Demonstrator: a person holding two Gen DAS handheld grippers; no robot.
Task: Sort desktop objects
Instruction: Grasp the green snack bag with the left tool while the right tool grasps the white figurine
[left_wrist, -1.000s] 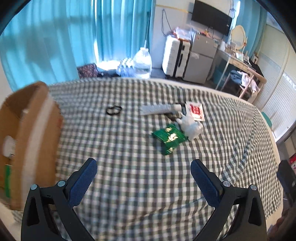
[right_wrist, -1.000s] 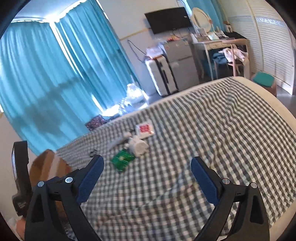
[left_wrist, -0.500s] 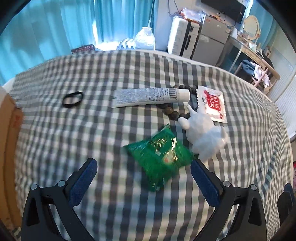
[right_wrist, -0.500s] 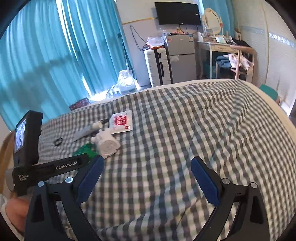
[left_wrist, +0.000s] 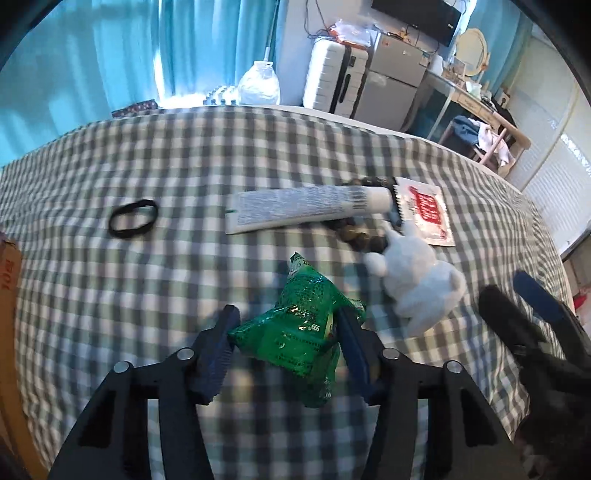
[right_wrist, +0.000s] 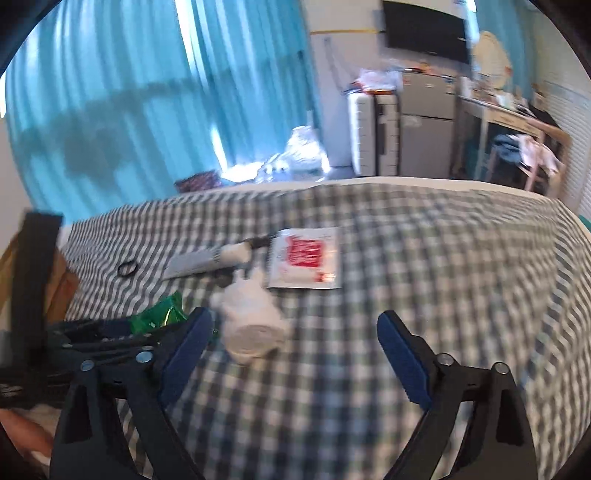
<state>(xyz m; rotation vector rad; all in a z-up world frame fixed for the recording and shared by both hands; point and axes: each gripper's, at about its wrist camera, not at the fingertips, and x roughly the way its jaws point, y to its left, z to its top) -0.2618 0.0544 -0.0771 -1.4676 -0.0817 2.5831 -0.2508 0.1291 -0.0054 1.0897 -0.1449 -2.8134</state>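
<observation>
1. Green snack packet (left_wrist: 295, 332), the item now being sorted, sits between the two blue pads of the left claw (left_wrist: 286, 341), which are closed against its crinkled sides; the packet's far end seems raised off the checked cloth, though blur leaves that uncertain.

2. The grip falls across the packet's bulging middle, likely because the soft foil gives the pads something to bite there, where its flat sealed ends would not.

3. The right claw (right_wrist: 295, 343) hangs with its pads wide apart and nothing between them, low over the cloth just beside the white plush toy (right_wrist: 251, 321), apparently kept ready for a next pick.

4. The remaining objects lie clustered beyond the packet: a white tube (left_wrist: 303, 208) resting across a string of dark beads (left_wrist: 354, 232), a red-and-white sachet (left_wrist: 424, 214) touching the tube's cap end, and a black hair tie (left_wrist: 133, 218) well apart to the left.

5. A cardboard box edge (left_wrist: 9, 266) shows at the far left, the probable destination, so the carry would run leftward.
</observation>
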